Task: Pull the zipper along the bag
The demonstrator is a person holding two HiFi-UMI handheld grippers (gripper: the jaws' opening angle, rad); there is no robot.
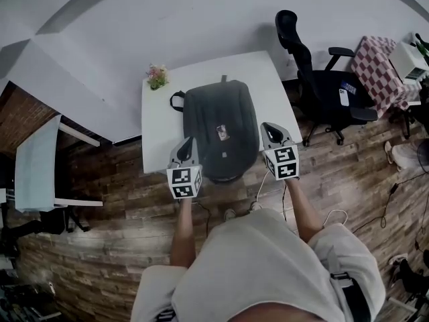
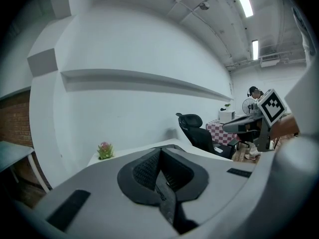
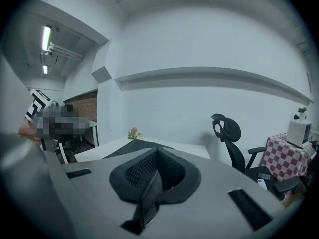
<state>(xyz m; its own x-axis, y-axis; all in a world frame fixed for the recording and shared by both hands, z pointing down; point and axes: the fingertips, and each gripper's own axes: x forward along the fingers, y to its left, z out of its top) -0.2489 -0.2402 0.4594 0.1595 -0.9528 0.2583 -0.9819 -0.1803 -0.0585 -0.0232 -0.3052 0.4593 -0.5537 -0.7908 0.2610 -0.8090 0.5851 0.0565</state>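
Observation:
A black backpack (image 1: 221,129) lies flat on the white table (image 1: 201,72), its handle toward the far edge and a small tag on its front. Its zipper pull is too small to make out. My left gripper (image 1: 186,142) hovers over the table's near-left part, beside the bag's lower left edge. My right gripper (image 1: 269,127) hovers beside the bag's lower right edge. Both are shut with nothing between the pads, as the left gripper (image 2: 159,152) and the right gripper (image 3: 155,152) show in their own views. Past the right jaws a strip of the backpack (image 3: 135,144) shows.
A small flower pot (image 1: 157,76) stands at the table's far left corner. A black office chair (image 1: 315,79) is right of the table, with a checkered cloth table (image 1: 379,62) behind it. A light-topped table (image 1: 37,163) is at left. Cables (image 1: 335,217) lie on the wooden floor.

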